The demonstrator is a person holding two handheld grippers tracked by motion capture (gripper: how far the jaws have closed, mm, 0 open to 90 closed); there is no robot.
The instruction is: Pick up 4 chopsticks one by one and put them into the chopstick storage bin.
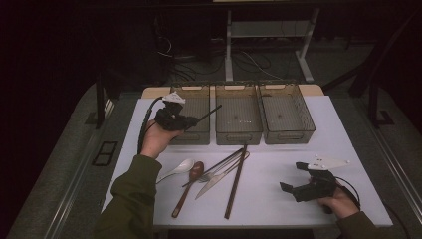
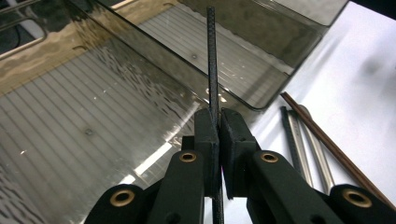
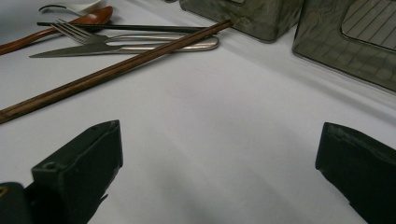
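Note:
My left gripper (image 1: 193, 122) hovers at the front of the left grey bin (image 1: 190, 137), shut on a thin black chopstick (image 1: 209, 112) that points toward the middle bin (image 1: 239, 135). In the left gripper view the jaws pinch the black chopstick (image 2: 212, 60) upright, above the left bin's ribbed floor (image 2: 84, 140). My right gripper (image 1: 292, 176) rests low on the white table (image 1: 278, 159) at the right, open, with nothing between its jaws. The right gripper view has my right gripper (image 3: 217, 154) wide apart over bare table.
Cutlery lies at the table's front centre: a white spoon (image 1: 179, 168), a wooden spoon (image 1: 191, 174), a knife (image 1: 214, 181), a fork (image 3: 74, 31), a brown chopstick (image 1: 235, 184) and a second black chopstick (image 3: 116, 27). A third bin (image 1: 288, 135) stands at the right.

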